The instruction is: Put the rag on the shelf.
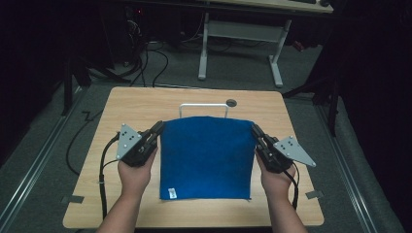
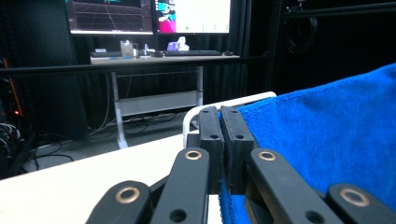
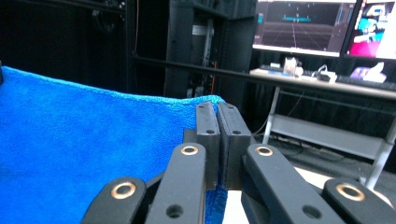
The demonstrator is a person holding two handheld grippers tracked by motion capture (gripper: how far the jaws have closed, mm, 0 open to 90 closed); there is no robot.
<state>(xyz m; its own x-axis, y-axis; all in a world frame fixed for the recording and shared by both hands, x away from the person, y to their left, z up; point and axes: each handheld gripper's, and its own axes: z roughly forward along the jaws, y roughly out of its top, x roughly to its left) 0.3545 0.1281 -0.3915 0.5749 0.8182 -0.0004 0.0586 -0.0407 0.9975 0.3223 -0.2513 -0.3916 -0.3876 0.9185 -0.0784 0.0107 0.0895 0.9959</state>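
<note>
Over table (image 1: pixel 145 104) | blue towel (image 1: pixel 206 155) hangs, long axis vertical, label end down

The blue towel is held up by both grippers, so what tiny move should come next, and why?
Probably carry the blue towel forward over the white rack. The left gripper and right gripper are each shut on a far corner, the towel's far edge is lifted while its near edge rests on the table, and the rack stands right behind it.

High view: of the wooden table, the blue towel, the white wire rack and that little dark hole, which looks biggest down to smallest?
1. wooden table
2. blue towel
3. white wire rack, partly hidden behind the towel
4. dark hole
</note>
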